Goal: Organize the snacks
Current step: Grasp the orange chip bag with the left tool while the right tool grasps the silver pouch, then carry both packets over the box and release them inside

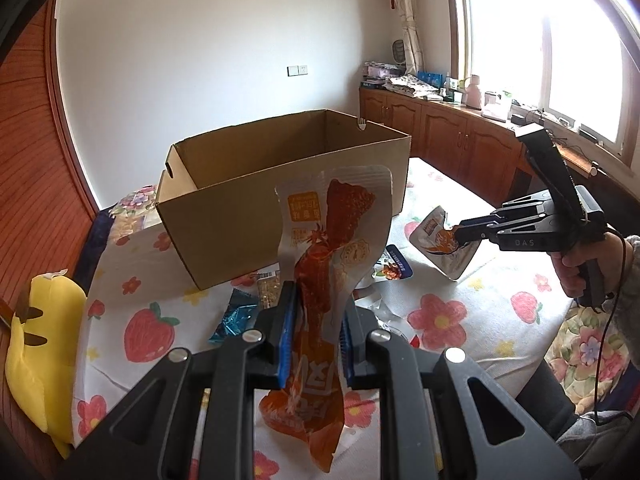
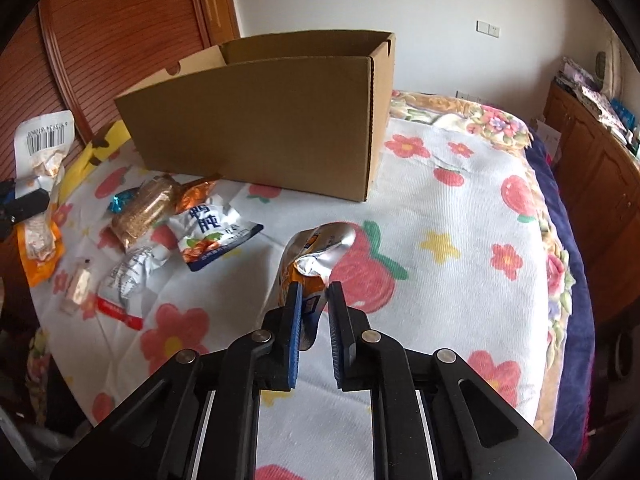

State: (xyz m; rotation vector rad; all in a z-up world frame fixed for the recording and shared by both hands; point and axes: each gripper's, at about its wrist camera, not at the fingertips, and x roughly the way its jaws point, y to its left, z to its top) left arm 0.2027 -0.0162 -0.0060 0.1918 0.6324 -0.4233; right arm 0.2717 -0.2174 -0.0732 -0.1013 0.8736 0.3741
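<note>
Far left, a yellow plush toy sits at the left edge of the bed, which is covered in a white blanket printed with strawberries, flowers and stars.

The left gripper is clamped down on a long orange-and-silver snack pouch, fingers nearly together with the foil pinched and creased between them. The pouch stands up off the bed, right in front of the near wall of the cardboard box, with its top edge about level with the box rim. There's a reddish food picture and orange label on it, and the bottom end hangs crumpled below the fingers.

The box is open on top, plain brown, sitting toward the far side of the bed.

On the blanket by the box's near left corner lies a loose pile: a blue foil candy, a clear pack of brown crackers, a white pouch with blue characters, a crumpled white wrapper and a small pale bar.

Right side: the right gripper is closed most of the way on a smaller silver-and-orange pouch, gripped by its lower end and held above the blanket, all scrunched up.

Room-wise: white walls, reddish wood panelling on the left, wooden cabinets under a bright window on the right, with clutter on top.
</note>
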